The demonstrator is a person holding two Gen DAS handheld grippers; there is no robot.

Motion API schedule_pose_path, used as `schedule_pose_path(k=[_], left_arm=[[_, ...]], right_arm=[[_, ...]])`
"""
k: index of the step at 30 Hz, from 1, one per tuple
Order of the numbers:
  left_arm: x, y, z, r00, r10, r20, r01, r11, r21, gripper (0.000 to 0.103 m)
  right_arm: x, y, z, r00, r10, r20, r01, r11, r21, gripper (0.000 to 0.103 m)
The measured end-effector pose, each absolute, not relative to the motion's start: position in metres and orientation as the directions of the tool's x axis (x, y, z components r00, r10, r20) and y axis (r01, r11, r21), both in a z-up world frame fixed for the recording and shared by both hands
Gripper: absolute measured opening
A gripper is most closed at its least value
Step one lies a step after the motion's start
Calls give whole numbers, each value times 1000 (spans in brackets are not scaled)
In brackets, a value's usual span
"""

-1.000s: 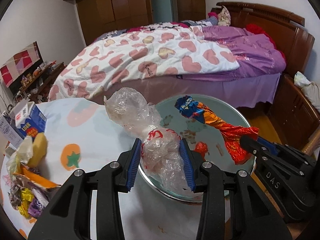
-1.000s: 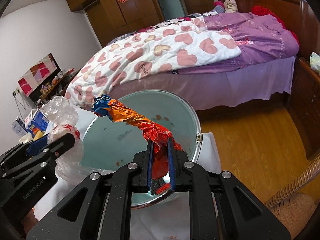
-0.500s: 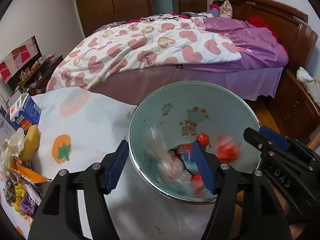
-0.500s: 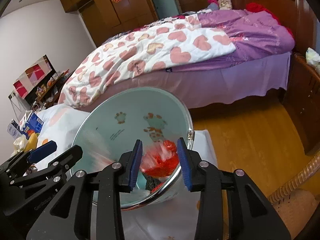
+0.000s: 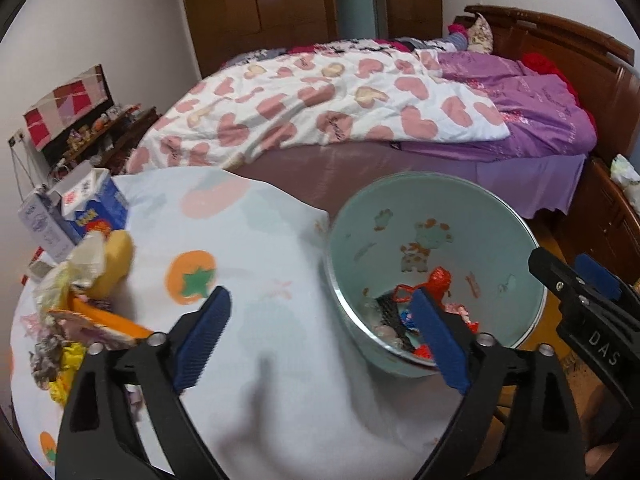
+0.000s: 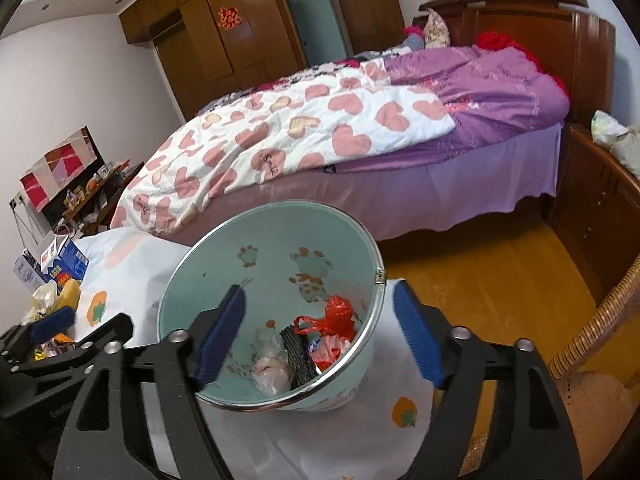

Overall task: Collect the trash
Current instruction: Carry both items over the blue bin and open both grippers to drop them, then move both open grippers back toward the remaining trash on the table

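Note:
A pale green bin (image 5: pixel 516 276) (image 6: pixel 208 264) with cartoon animals stands at the table's right edge. At its bottom lie a clear plastic bag (image 6: pixel 272 374), a red foil wrapper (image 6: pixel 340 316) (image 5: pixel 440 282) and other scraps. My left gripper (image 5: pixel 320 344) hangs over the tablecloth beside the bin's left rim, its jaws opening with nothing between them. My right gripper (image 6: pixel 320 336) hovers over the bin's mouth, its jaws opening and empty too. A heap of loose trash (image 5: pixel 72 312) (image 6: pixel 48 304) lies at the table's left.
A blue and white carton (image 5: pixel 96 204) stands behind the trash heap. The tablecloth (image 5: pixel 240 240) is white with orange fruit prints. A bed (image 6: pixel 320 132) with a heart quilt fills the back. A wicker chair (image 6: pixel 600 340) stands at the right on the wooden floor.
Both grippers let go: the clear bag and the red foil wrapper dropped into the bin. Both sets of jaws went from shut to wide. The left gripper shifted left over the tablecloth.

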State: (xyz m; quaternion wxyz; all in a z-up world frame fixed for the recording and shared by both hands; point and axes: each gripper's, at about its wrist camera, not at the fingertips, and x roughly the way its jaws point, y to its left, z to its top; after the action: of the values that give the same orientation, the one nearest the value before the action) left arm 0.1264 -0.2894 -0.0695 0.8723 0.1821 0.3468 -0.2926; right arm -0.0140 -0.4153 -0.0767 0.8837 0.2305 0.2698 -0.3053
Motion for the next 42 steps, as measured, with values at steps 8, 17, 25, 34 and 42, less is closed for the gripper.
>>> schedule_pose_path(k=[8, 17, 25, 34, 42], left_arm=[[133, -252, -61, 624, -335, -706, 577, 807, 127, 97], [146, -200, -61, 650, -283, -705, 502, 857, 119, 97], [155, -157, -59, 670, -247, -700, 441, 891, 107, 97], [165, -111, -65, 676, -193, -711, 368, 925, 98, 97], [174, -55, -72, 677, -138, -723, 287, 954, 87, 97]], right_arm=[[-4, -390, -67, 664, -418, -620, 652, 729, 208, 91], [20, -352, -65, 681, -373, -630, 604, 773, 195, 91], [43, -316, -61, 705, -326, -630, 541, 821, 181, 91], [67, -279, -59, 731, -267, -628, 464, 869, 170, 90], [88, -246, -61, 745, -205, -635, 390, 905, 166, 90]])
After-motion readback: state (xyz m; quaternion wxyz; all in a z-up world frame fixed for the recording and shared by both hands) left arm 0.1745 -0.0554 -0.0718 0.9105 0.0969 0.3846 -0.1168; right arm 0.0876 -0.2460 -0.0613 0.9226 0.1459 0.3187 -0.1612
